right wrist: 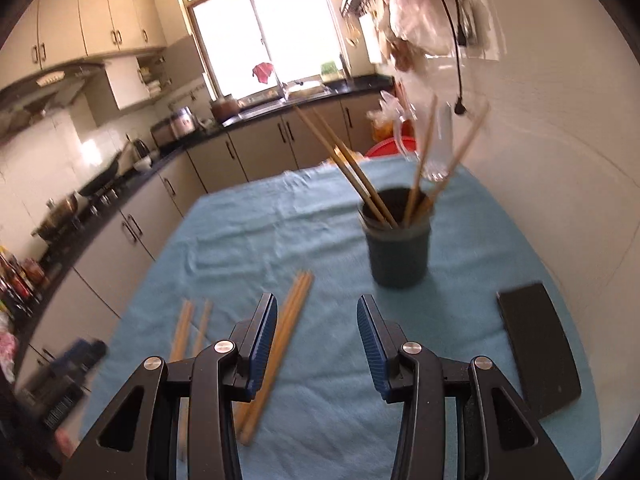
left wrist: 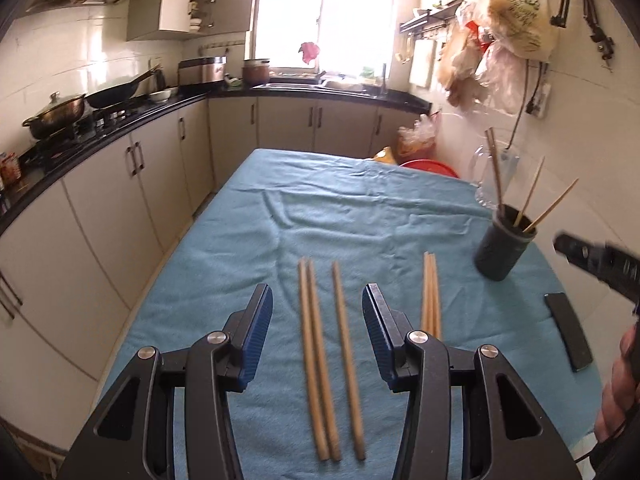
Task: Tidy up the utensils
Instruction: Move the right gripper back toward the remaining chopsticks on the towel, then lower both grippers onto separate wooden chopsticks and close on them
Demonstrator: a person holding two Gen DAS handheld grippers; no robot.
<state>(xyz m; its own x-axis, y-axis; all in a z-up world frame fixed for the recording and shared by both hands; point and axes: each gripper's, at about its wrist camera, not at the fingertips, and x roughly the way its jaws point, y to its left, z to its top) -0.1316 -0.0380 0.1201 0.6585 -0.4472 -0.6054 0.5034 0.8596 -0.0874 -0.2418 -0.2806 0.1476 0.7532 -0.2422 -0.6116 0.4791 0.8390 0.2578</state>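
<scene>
Wooden chopsticks lie on the blue tablecloth. In the left wrist view a pair and a single one lie between my open left gripper's jaws, below them; another pair lies just right. A dark holder cup with several chopsticks stands at the right. In the right wrist view my right gripper is open and empty above the cloth, the cup ahead of it, a chopstick pair under its left finger and more chopsticks further left.
A flat black slab lies right of the cup, near the wall; it also shows in the left wrist view. A clear glass jug stands behind the cup. Kitchen counter and cabinets run along the left.
</scene>
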